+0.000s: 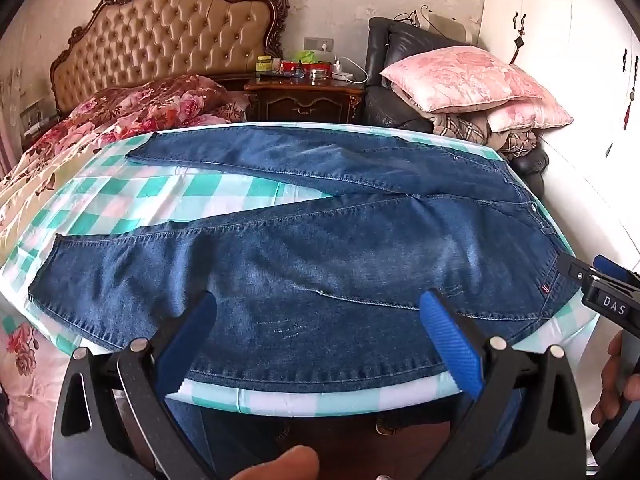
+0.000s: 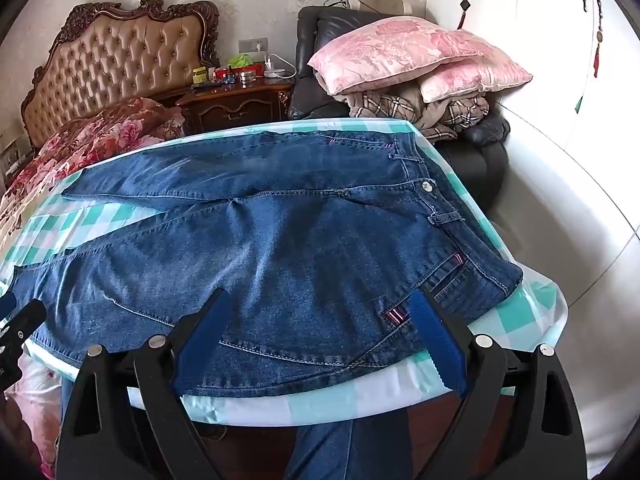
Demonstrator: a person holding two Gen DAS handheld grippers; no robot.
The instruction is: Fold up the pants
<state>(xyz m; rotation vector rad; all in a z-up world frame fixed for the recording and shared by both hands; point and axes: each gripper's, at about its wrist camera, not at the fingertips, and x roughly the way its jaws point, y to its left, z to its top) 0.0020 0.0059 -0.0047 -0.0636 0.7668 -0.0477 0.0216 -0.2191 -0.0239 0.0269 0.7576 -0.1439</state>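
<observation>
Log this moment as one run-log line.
step: pre-fold | jeans: spread flat on checked cloth, legs apart | left gripper: jaws open, empty | right gripper: jaws open, empty

A tufted tan leather headboard with a carved dark frame (image 1: 168, 36) backs the bed; right of it stand a dark wooden nightstand (image 1: 306, 100), a black leather armchair (image 1: 390, 80) and white wardrobe doors (image 1: 560, 40).

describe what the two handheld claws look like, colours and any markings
Both are alike: black angular frames with silver round bolts at the pivots, each carrying two blue ribbed fingers with a toothed lower edge. The left claw and right claw share this build. Seen from the left camera, the right one's black side shows white letters "DAS". No cables or sleeves are visible.
</observation>
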